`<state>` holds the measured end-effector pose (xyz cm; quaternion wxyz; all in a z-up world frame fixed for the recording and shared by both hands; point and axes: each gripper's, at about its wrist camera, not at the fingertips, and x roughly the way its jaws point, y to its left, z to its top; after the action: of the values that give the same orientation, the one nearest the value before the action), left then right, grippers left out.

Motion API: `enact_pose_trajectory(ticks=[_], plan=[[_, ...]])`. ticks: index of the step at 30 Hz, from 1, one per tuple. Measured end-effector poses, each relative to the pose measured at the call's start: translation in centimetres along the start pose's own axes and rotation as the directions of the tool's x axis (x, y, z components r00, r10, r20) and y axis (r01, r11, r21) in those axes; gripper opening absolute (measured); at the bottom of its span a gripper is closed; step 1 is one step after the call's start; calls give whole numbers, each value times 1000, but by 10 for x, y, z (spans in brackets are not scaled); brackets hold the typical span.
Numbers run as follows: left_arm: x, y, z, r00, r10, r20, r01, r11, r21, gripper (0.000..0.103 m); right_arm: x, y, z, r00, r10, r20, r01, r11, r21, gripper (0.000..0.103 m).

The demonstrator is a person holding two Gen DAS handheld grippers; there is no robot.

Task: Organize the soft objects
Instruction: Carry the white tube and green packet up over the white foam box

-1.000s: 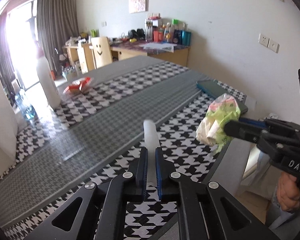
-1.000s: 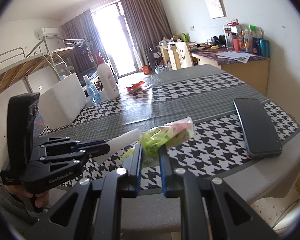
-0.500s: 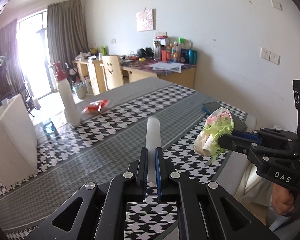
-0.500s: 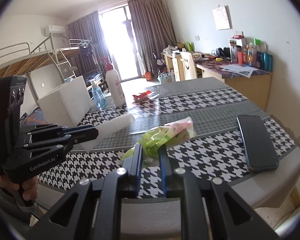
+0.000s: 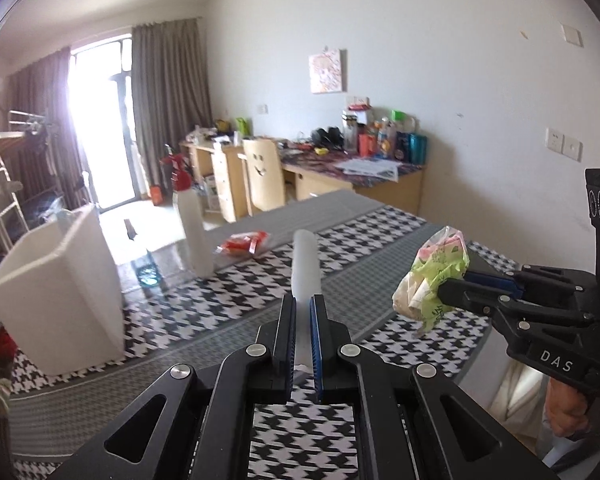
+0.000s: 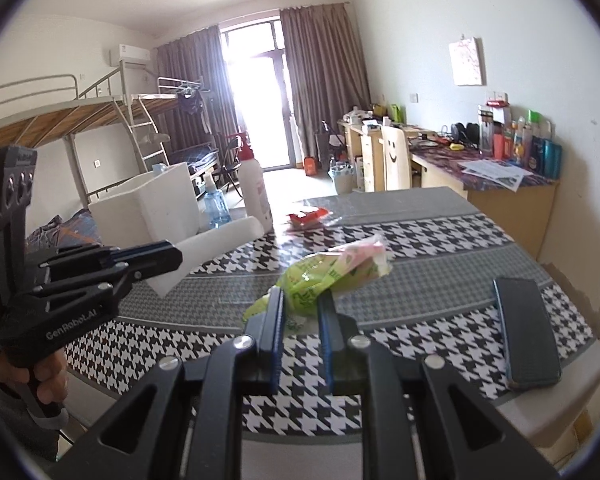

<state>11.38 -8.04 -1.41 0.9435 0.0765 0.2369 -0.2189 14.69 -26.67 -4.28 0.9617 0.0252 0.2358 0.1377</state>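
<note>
Left gripper (image 5: pixel 303 307) clamping white foam slab (image 5: pixel 306 268), right gripper (image 6: pixel 302 304) pinching crinkly green plastic bag (image 6: pixel 320 276)

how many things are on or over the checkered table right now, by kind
Soft things held in a gripper: 2 (white foam piece in the left gripper, green plastic bag in the right gripper)
Bottles: 2 (white pump bottle, clear blue bottle)
White box: 1
Red wrapper: 1
Phone: 1
Total: 7
</note>
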Motion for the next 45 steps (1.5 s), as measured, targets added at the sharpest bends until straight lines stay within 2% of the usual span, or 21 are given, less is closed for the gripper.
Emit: enact_pose_trajectory(ticks=[10,22,36,45], plan=[[-10,37,6,995,94,26,-92,994,-52,7,20,34,26,997,79,8,-78,994,-82,20],[-29,73,16,978,195,69,-188,977,-99,7,33,69,53,986,159,44,-150,976,-161,20],[-40,92,22,963,255,89,-243,962,-125,7,48,91,76,975,217,56,-202,959,-201,20],[-41,111,29,947,309,90,-293,943,-160,7,58,103,88,967,250,50,-235,949,-210,20]])
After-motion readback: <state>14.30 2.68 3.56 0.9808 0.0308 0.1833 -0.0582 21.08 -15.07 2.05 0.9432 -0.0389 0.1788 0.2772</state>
